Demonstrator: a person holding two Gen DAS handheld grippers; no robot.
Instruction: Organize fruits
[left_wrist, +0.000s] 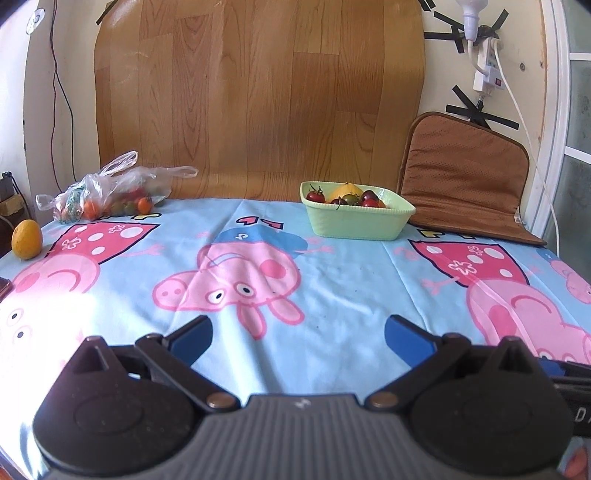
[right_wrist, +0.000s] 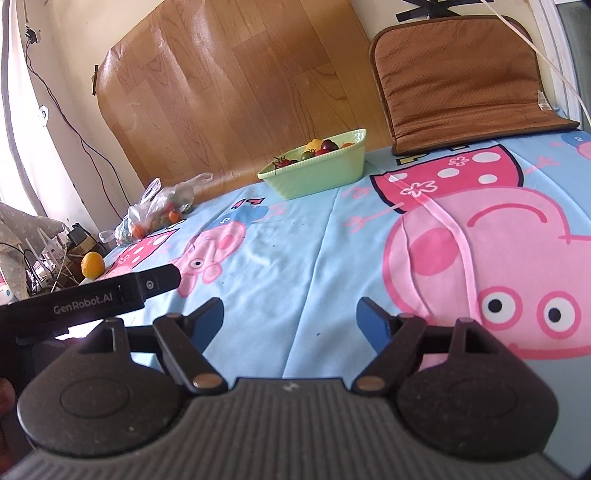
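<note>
A pale green dish (left_wrist: 356, 221) (right_wrist: 317, 173) at the back of the table holds small red and dark tomatoes (left_wrist: 316, 195) and a yellow fruit (left_wrist: 345, 191). A clear plastic bag (left_wrist: 110, 194) (right_wrist: 159, 212) with more small tomatoes lies at the back left. An orange-yellow fruit (left_wrist: 26, 240) (right_wrist: 92, 264) stands alone near the left edge. My left gripper (left_wrist: 297, 341) is open over the cloth, nothing between its blue pads. My right gripper (right_wrist: 290, 319) is open too and holds nothing. The left gripper's black body (right_wrist: 92, 299) shows at the left of the right wrist view.
A blue cartoon-pig cloth (left_wrist: 332, 280) covers the table. A brown cushion (left_wrist: 461, 177) (right_wrist: 461, 85) leans on the wall at the back right. A wood-grain sheet (left_wrist: 258, 99) stands behind the dish. Cables and a power strip (left_wrist: 487, 70) hang on the right wall. Clutter (right_wrist: 40, 251) sits beyond the left edge.
</note>
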